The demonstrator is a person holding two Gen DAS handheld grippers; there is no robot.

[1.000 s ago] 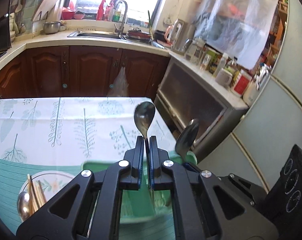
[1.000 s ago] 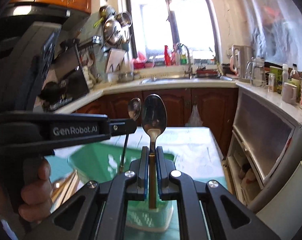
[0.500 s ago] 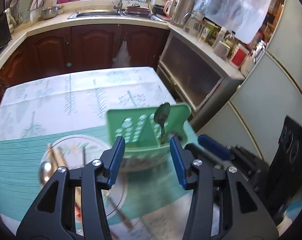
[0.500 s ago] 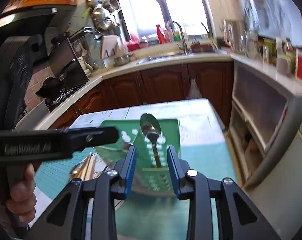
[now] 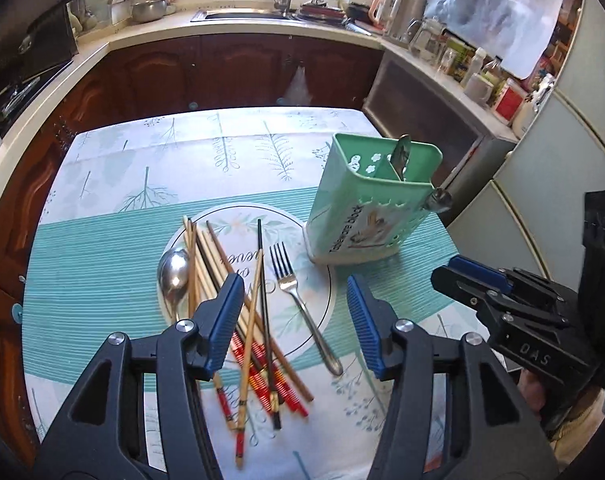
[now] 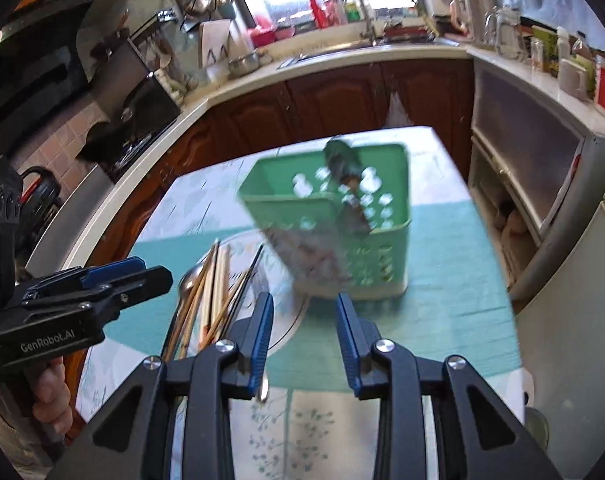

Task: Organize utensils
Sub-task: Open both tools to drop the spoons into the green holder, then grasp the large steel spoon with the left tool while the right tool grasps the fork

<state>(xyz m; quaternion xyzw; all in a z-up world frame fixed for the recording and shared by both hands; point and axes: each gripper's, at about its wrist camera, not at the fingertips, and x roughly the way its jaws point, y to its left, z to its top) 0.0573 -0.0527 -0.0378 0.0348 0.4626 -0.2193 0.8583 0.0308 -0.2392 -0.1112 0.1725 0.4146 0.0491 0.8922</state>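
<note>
A green utensil holder (image 5: 372,204) stands on the table at the right, with spoon bowls (image 5: 401,153) sticking out of it; it also shows blurred in the right wrist view (image 6: 334,220). A round plate (image 5: 322,272) holds a spoon (image 5: 173,274), a fork (image 5: 298,300) and several chopsticks (image 5: 258,320). My left gripper (image 5: 292,320) is open and empty above the plate's near edge. My right gripper (image 6: 304,340) is open and empty, in front of the holder, and its tip shows in the left wrist view (image 5: 474,280).
The table has a leaf-print cloth (image 5: 182,152) and a teal striped mat (image 5: 94,272). Brown cabinets (image 5: 222,72), a sink counter and a low cupboard (image 5: 430,120) surround it. A fridge (image 5: 558,168) stands at the right.
Both grippers opened and let go of their spoons, which now stand in the green holder. Both grippers pulled back and up, so the plate with the remaining utensils came into view.
</note>
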